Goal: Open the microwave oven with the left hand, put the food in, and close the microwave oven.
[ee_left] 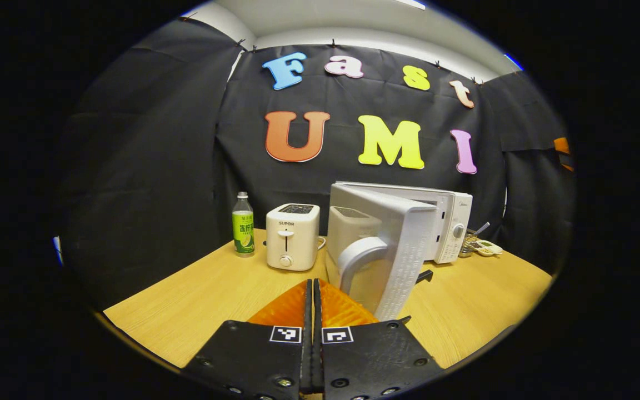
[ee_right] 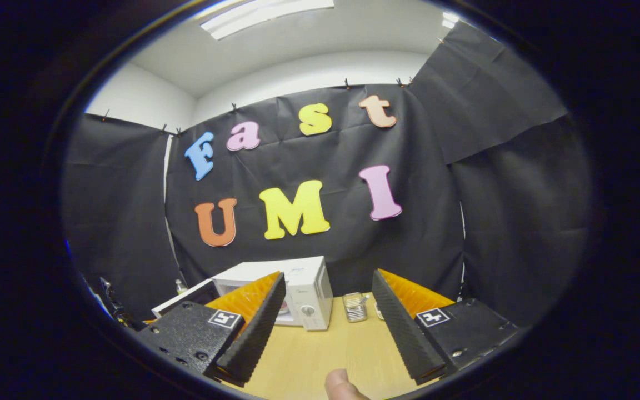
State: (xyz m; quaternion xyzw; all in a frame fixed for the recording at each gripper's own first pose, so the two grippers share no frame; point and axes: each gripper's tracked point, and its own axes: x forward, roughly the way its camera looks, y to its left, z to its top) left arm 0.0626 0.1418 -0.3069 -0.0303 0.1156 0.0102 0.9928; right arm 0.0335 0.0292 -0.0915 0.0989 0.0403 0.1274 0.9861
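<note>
microwave (ee_left: 448, 222) cavity hidden behind its swung-out door (ee_left: 392, 250), centre of the left gripper view; contents cannot be told. small items (ee_left: 478, 244) right of the microwave too small to identify. in the right gripper view, left finger (ee_right: 253, 322) covers the microwave front (ee_right: 303, 297), lower centre; jar (ee_right: 355, 306) contents unclear; a fingertip (ee_right: 342, 389) is cut off at the bottom edge.
</note>
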